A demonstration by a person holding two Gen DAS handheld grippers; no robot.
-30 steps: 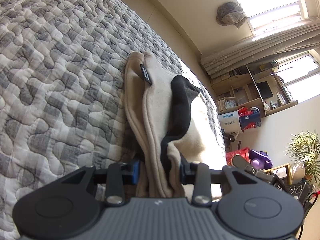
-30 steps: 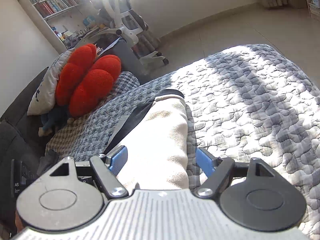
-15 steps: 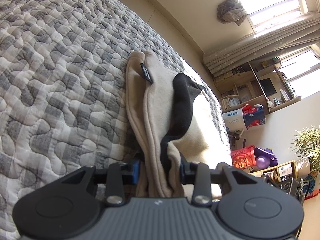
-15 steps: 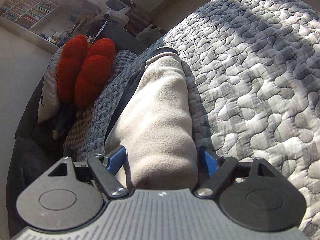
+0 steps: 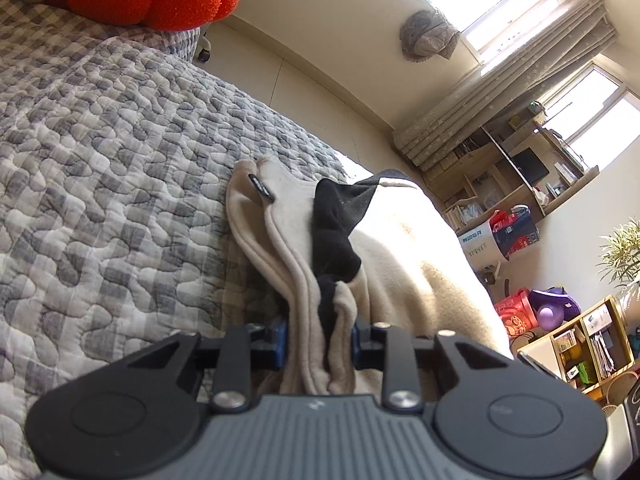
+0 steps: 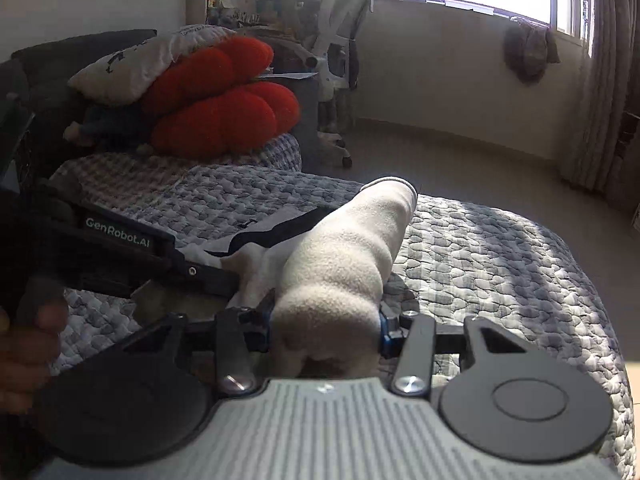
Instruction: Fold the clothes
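Observation:
A beige fleece garment (image 5: 400, 248) with black trim (image 5: 336, 236) lies bunched on the grey checked quilt (image 5: 100, 180). My left gripper (image 5: 318, 332) pinches several layers of its edge, and its jaws are still closing on them. In the right wrist view the same fleece garment (image 6: 348, 248) forms a thick roll reaching away over the quilt (image 6: 480, 264). My right gripper (image 6: 324, 322) has the near end of that roll between its blue pads, jaws closing and pressing into it. The left gripper (image 6: 224, 278) comes in from the left, held by a person's hand (image 6: 24, 340).
A red knotted cushion (image 6: 216, 108) and a white pillow (image 6: 132, 64) sit at the head of the bed. An office chair (image 6: 340, 40) stands beyond on the bare floor (image 6: 460, 160). Shelves, boxes and a plant (image 5: 620, 252) line the window wall.
My right gripper has rolled and swung sideways, and its jaws have narrowed onto the fleece roll. The left gripper has lifted and rolled a little, tightening on the layers; the red cushion now shows.

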